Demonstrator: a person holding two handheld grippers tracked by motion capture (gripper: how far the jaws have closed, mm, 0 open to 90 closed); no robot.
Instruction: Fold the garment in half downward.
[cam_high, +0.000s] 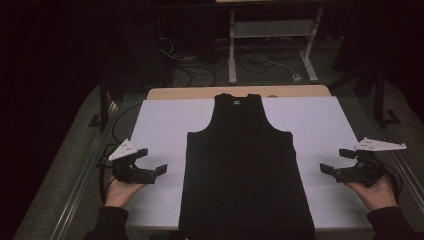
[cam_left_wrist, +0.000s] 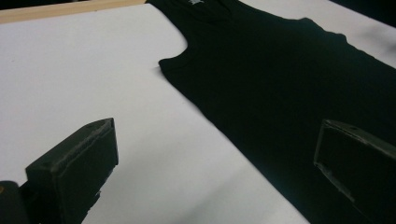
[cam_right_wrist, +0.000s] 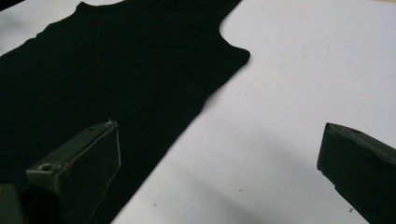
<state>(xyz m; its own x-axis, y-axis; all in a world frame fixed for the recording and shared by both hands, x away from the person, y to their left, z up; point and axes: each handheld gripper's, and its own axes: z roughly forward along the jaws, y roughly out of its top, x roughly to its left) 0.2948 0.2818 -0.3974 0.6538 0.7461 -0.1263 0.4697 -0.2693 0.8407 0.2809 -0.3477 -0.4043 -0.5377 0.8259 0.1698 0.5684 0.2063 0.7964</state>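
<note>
A black tank top (cam_high: 242, 165) lies flat on the white table cover (cam_high: 160, 120), neck at the far side, hem at the near edge. My left gripper (cam_high: 152, 161) hovers open over the white cover just left of the shirt's side edge, jaws pointing toward it. Over on the other side my right gripper (cam_high: 334, 161) is open too, a little off the shirt's right edge. In the left gripper view the tank top (cam_left_wrist: 289, 84) runs between the wide-apart jaws. The right gripper view has the tank top (cam_right_wrist: 107, 70) at left, white cover (cam_right_wrist: 289, 107) at right. Nothing is held.
A strip of wooden tabletop (cam_high: 240, 92) shows beyond the cover's far edge. Metal rails (cam_high: 75, 195) run along both table sides. Behind stands a white table frame (cam_high: 272, 45) with cables (cam_high: 195, 70) on the floor.
</note>
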